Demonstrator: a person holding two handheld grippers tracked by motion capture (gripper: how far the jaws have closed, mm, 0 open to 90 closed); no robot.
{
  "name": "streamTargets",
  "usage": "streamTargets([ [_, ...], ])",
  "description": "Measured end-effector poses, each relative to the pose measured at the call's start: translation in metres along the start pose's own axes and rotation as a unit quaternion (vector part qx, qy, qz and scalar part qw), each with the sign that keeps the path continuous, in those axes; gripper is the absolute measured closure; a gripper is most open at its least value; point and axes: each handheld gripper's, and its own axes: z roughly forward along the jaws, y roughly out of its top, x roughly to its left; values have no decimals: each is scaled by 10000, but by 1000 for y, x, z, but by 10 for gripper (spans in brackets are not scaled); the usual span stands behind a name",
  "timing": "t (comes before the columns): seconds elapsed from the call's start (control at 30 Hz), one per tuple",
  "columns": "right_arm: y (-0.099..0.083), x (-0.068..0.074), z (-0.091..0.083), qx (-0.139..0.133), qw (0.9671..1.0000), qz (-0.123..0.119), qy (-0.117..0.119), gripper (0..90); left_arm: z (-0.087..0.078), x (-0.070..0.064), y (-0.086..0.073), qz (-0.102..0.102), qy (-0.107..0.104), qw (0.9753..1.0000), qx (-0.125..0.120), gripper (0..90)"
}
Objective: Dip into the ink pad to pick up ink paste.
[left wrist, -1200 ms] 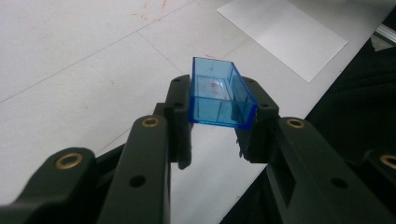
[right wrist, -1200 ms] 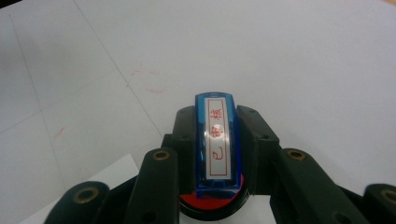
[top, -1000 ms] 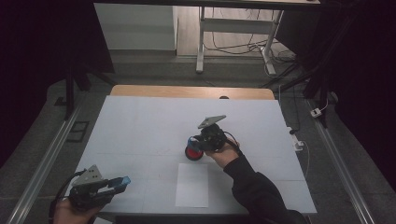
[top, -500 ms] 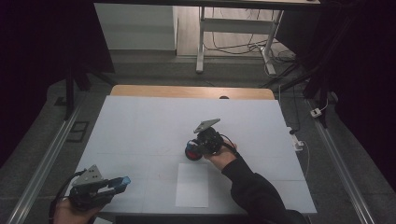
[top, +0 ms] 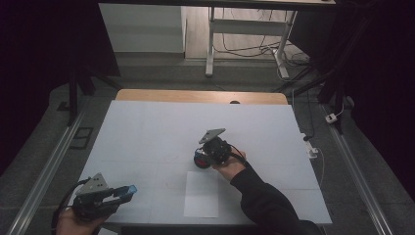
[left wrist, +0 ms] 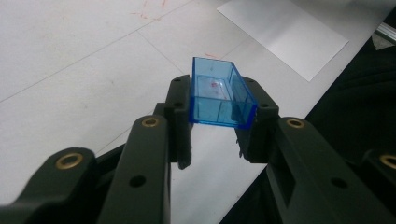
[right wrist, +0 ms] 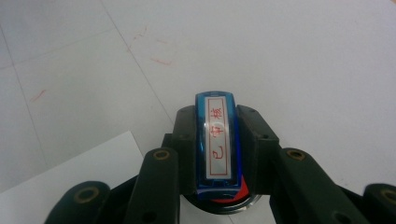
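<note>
1. A white table (top: 147,132) covers the middle of the high view, with a bare wooden strip (top: 200,96) along its far edge and thin lines dividing its top into large squares.
2. Faint red marks (right wrist: 154,46) dot the white surface in the right gripper view.
3. A white sheet of paper (top: 201,194) lies flat near the table's near edge, a little right of centre.
4. The left gripper (top: 125,192) sits at the near left corner, its jaws clenched on an open blue plastic cap (left wrist: 220,95), held clear above the table.
5. The right gripper (top: 201,157) is near the table's centre, just beyond the paper, its jaws grasping a blue stamp (right wrist: 218,142) whose top label carries red characters.
6. Under the stamp lies a round red ink pad (top: 199,161) on the table; whether the stamp touches it cannot be told.
7. Metal rails (top: 46,171) run along both sides of the table over a grey floor.
8. Beyond the far edge stand a white frame's legs (top: 210,44) with cables (top: 244,46) on the floor, and the rest of the room is dark.
</note>
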Motion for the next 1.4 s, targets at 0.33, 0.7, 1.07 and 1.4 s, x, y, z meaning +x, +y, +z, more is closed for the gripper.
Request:
streamTargets([
  [0.33,-9,-21,1,-264,9953,757,539,705,0,0,0,3,-1,10000,6,678],
  [0.7,-8,-16,0,-245,9972,561,427,703,0,0,0,10,-11,10000,-6,678],
  [1.07,-7,-16,-3,-255,9980,456,353,700,0,0,0,-1,-5,10000,-4,677],
  [1.4,-6,-16,-14,-441,9972,448,413,699,0,0,0,4,-7,10000,-8,677],
])
